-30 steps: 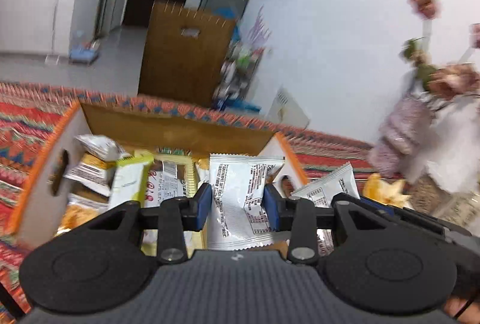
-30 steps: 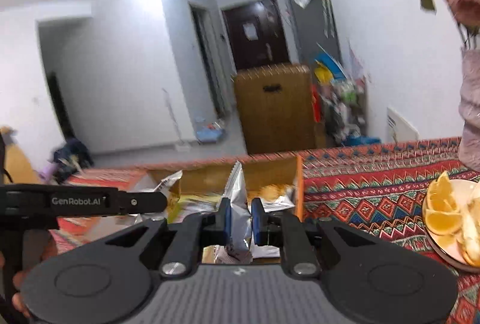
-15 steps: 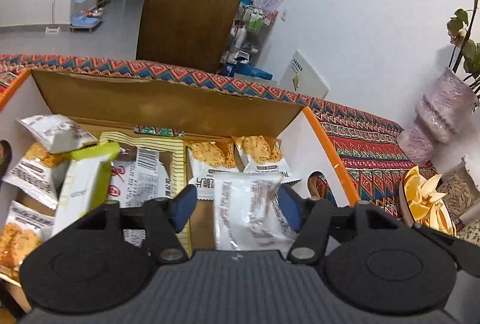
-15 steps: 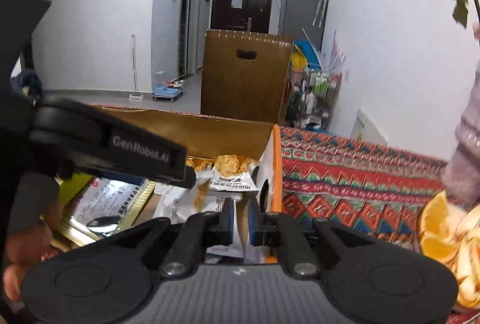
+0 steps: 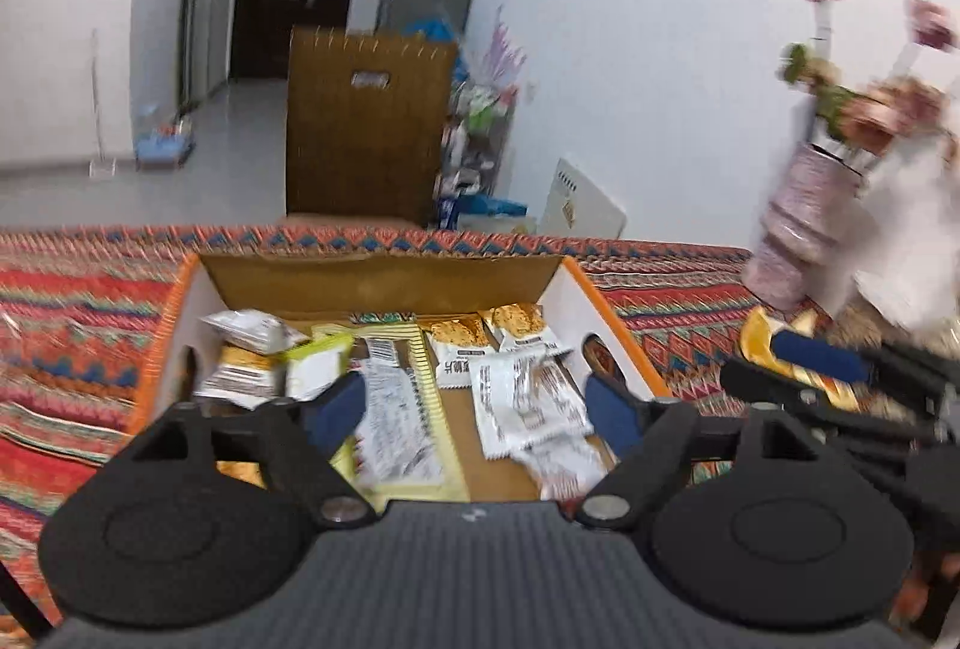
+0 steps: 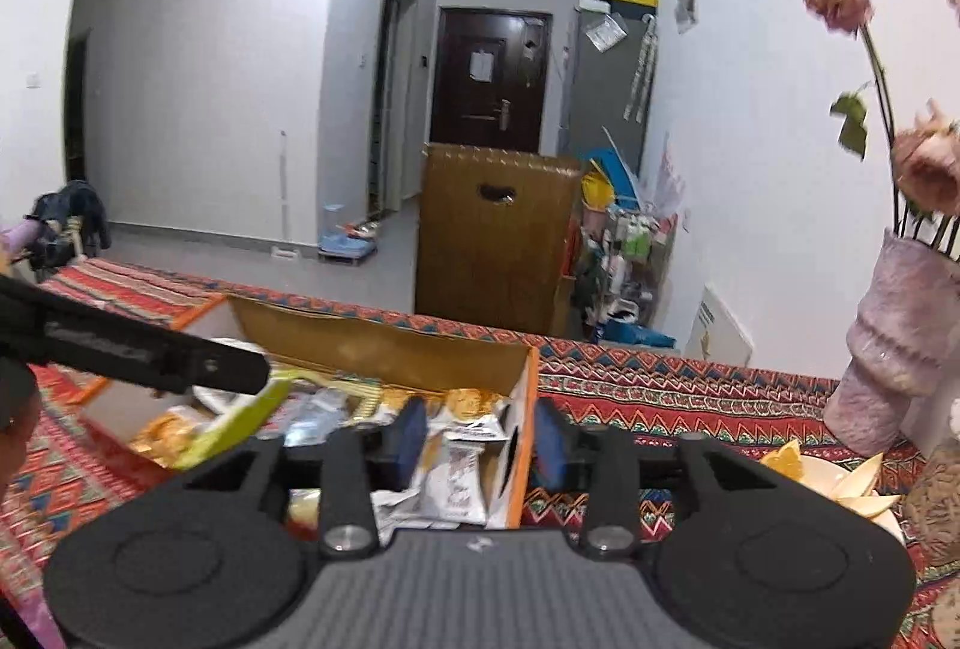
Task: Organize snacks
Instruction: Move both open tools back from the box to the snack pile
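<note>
Looking down from the left wrist view, I see the snacks sitting inside the open cardboard box with the orange rim point(image 5: 624, 331) in the lower middle of the frame: a white foil snack packet point(image 5: 522, 403) lies loose on the brown floor of the box, beside a flat pale-yellow striped packet point(image 5: 399, 409) and small packets with golden cracker prints point(image 5: 516, 325) toward the far wall. My left gripper point(image 5: 477, 412) has its blue pads apart and widening, with the white packet lying between and below them but not pressed by either pad. My right gripper point(image 6: 480, 439) is also opening, its jaws straddling the box's right wall with nothing clamped. The risk I judge from here: the right jaws could catch that orange wall edge and drag the box across the red patterned tablecloth point(image 6: 690, 391), or the two grippers, close together at the right of the left view, could knock each other. At the right edge stand a mauve ribbed vase with dried flowers point(image 6: 888, 343) and a pale dish of orange slices point(image 6: 840, 481), so room is tight there; the cloth left of the box looks freer.
</note>
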### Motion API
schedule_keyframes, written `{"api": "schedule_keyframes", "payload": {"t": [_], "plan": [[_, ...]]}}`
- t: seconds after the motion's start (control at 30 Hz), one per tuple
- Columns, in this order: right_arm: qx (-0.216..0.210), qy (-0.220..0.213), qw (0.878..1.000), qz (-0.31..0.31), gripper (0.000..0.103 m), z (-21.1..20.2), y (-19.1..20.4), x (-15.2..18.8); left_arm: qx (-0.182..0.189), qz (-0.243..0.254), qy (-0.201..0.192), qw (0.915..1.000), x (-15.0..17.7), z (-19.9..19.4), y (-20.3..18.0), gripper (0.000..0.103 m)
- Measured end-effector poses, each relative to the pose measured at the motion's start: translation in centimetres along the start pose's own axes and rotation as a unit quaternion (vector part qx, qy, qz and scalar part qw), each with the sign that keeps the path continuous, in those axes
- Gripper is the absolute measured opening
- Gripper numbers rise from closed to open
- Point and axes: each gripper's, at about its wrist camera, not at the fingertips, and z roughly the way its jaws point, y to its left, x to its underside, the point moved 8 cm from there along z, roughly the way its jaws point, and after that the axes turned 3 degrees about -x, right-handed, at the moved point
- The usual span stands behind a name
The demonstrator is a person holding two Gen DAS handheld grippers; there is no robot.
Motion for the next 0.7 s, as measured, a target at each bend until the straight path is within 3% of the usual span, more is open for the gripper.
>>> {"api": "schedule_keyframes", "payload": {"t": [0.1, 0.2, 0.3, 0.4, 0.7], "plan": [[-0.015, -0.015, 1.000, -0.001, 0.055, -3.8, 0.7, 0.4, -0.018, 0.052, -0.049, 0.9973, 2.0, -6.0, -0.2, 0.085], [-0.029, -0.024, 0.999, 0.002, 0.066, -7.6, 1.7, 1.6, -0.027, 0.063, -0.076, 0.9948, 4.6, -11.1, 0.1, 0.091], [-0.043, -0.026, 0.999, -0.002, 0.072, -11.2, 3.1, 3.4, -0.020, 0.051, -0.078, 0.9954, 7.4, -14.7, 0.8, 0.091], [-0.057, -0.031, 0.998, 0.001, 0.080, -14.5, 4.6, 5.5, -0.052, 0.044, -0.086, 0.9940, 10.4, -17.7, 1.9, 0.093], [-0.075, -0.006, 0.997, 0.006, 0.086, -20.5, 8.4, 12.5, -0.088, -0.024, -0.060, 0.9940, 19.6, -23.5, 3.7, 0.096]]}}
